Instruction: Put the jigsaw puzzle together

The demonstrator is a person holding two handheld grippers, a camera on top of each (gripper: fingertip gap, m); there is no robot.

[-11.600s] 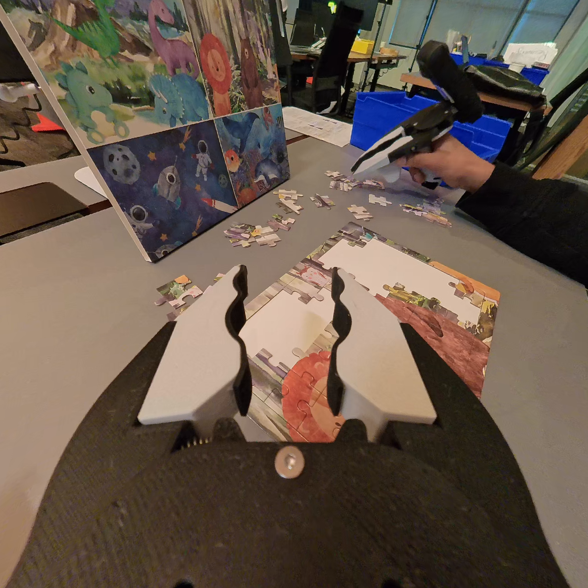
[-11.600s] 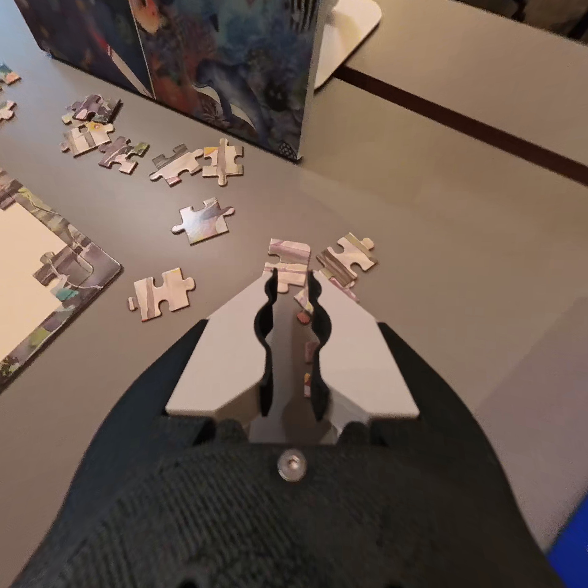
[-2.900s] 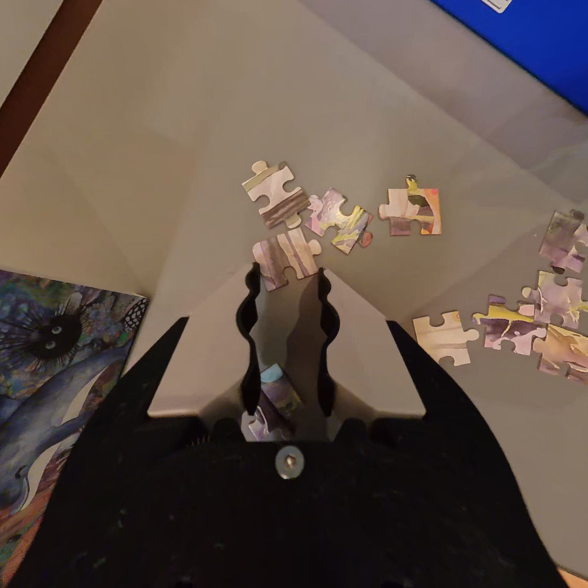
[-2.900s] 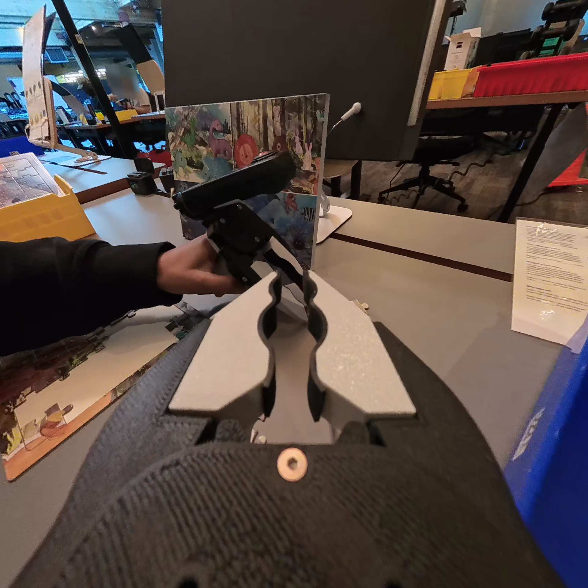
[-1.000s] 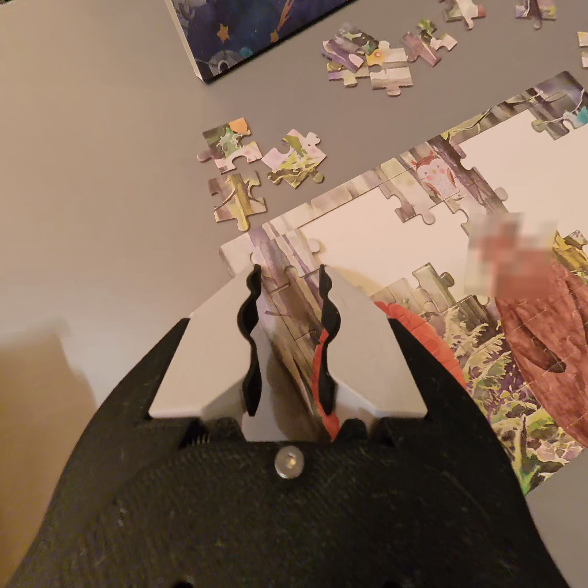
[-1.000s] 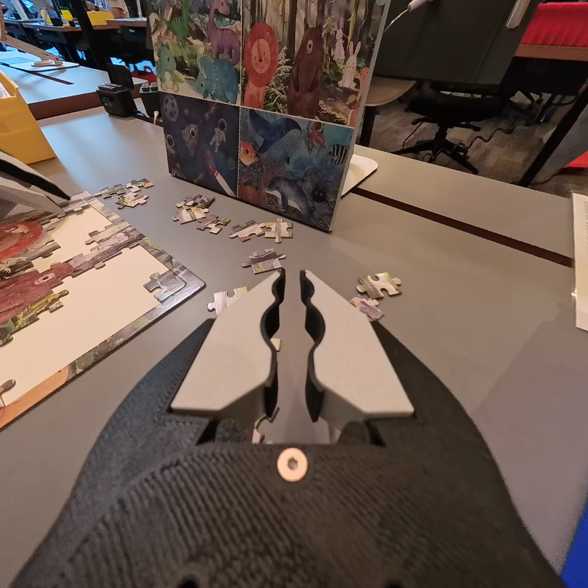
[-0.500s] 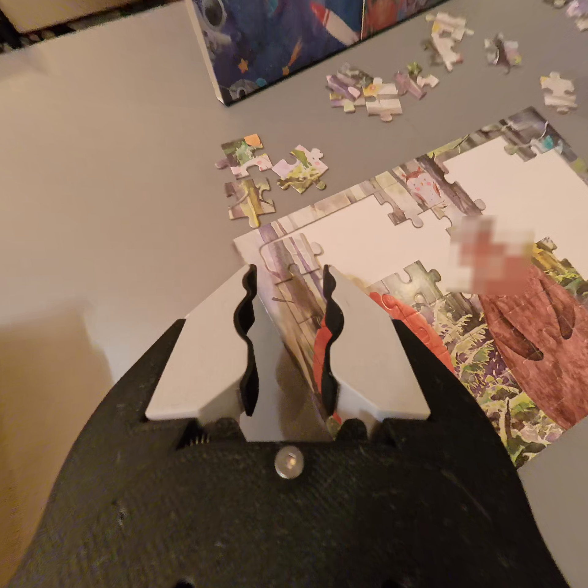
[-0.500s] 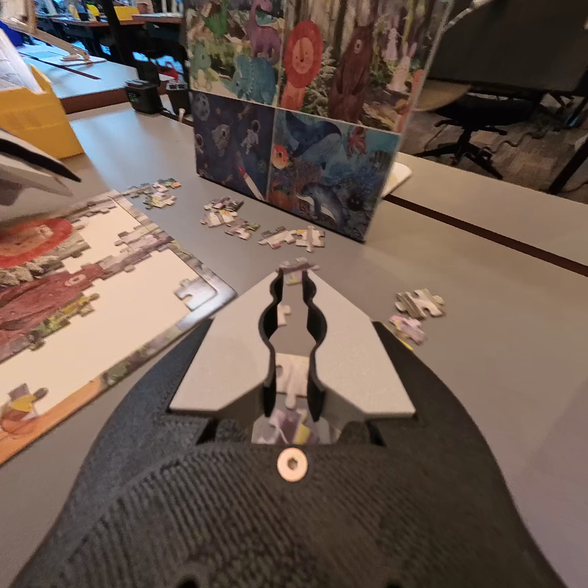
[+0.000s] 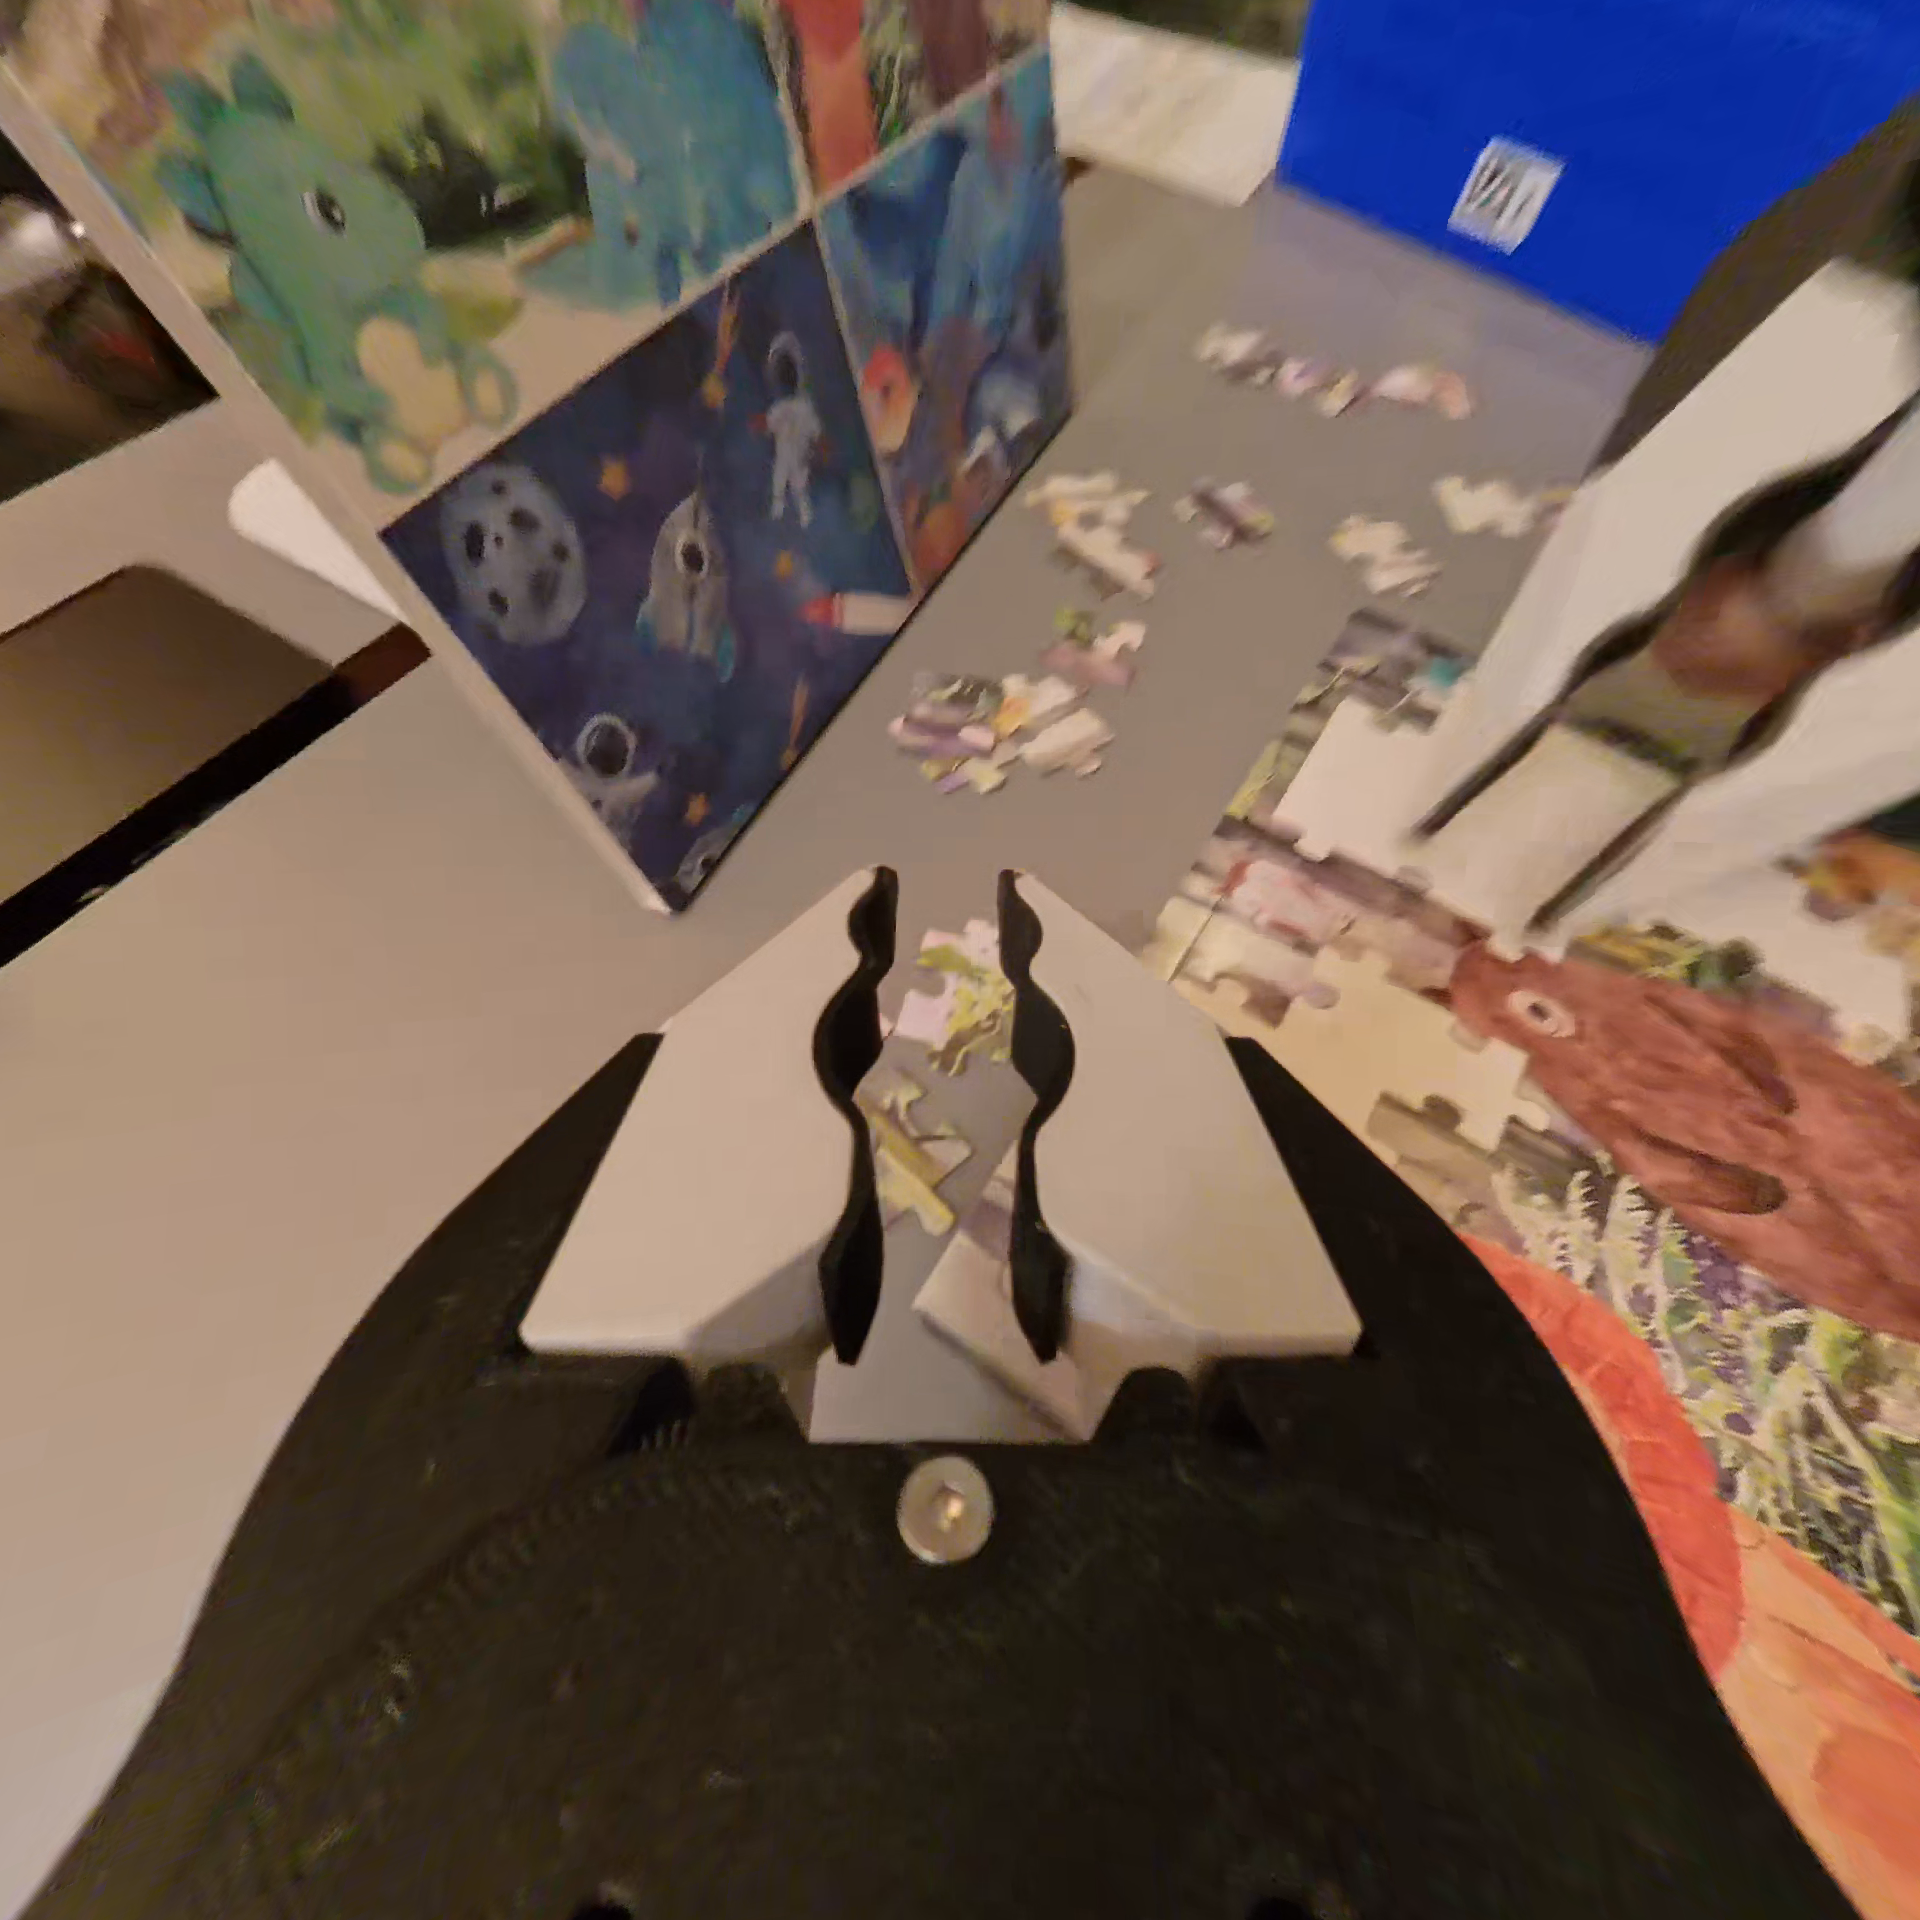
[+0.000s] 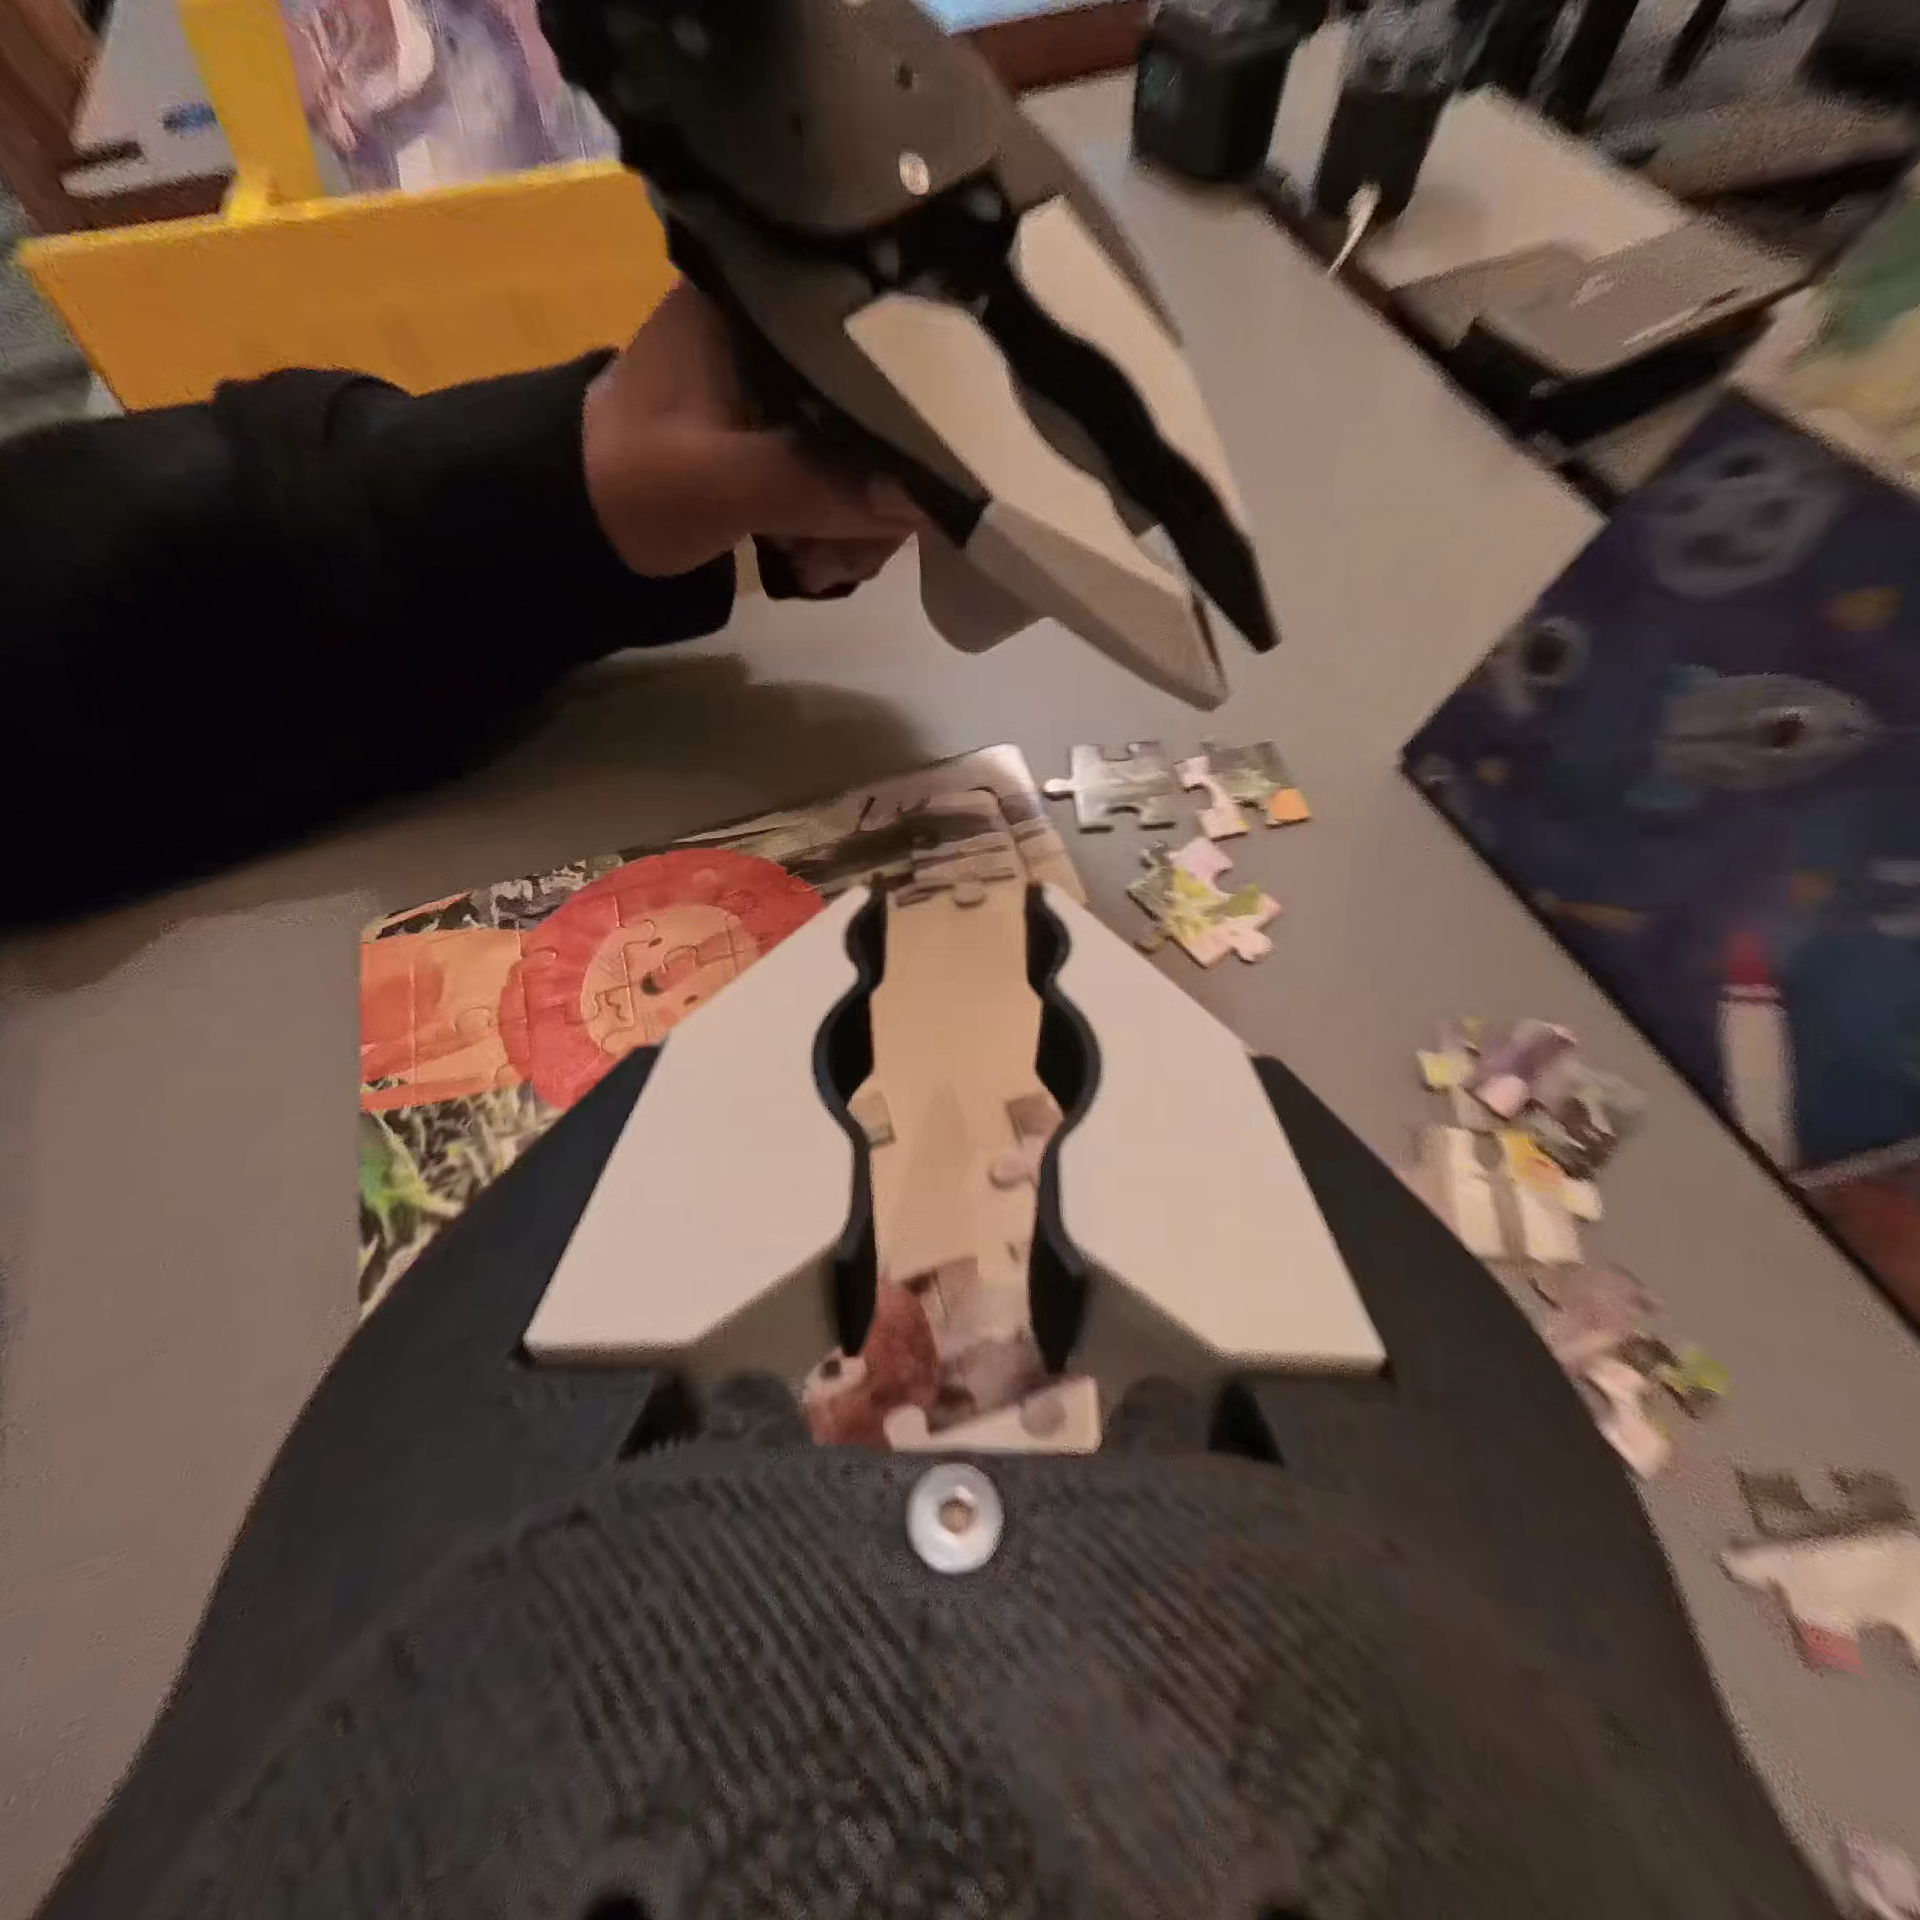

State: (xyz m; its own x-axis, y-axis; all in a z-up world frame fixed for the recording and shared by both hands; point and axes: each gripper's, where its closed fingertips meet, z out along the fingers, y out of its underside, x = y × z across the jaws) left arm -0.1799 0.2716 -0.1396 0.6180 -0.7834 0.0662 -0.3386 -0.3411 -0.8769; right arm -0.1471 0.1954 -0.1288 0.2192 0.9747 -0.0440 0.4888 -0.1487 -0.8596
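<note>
The partly built jigsaw puzzle (image 9: 1662, 1091) lies flat on the grey table, with a brown bear, an orange lion and bare white backing (image 10: 951, 1039). My left gripper (image 9: 942, 878) hovers above its near left corner, jaws narrowly apart and empty. It also shows in the right wrist view (image 10: 1236, 644), held by a hand. My right gripper (image 10: 951, 904) is open and empty, low over the puzzle's bare middle. It shows blurred in the left wrist view (image 9: 1486, 862), fingers pointing down at the puzzle. Loose pieces (image 10: 1205, 904) lie beside the puzzle, more farther off (image 9: 997, 727).
A standing picture panel (image 9: 675, 582) with dinosaur, space and sea scenes is behind the loose pieces (image 10: 1714, 779). A blue bin (image 9: 1507, 135) is at the back right. A yellow bin (image 10: 343, 281) stands behind a black sleeve (image 10: 260, 603). To reach the partly built jigsaw puzzle (image 9: 1662, 1091) in a straight line is about 12 cm for my right fingers, about 20 cm for my left.
My left gripper has lifted off the puzzle's corner and tilted up toward the picture panel, jaws narrower. My right gripper has swung left over the puzzle, jaws wider.
</note>
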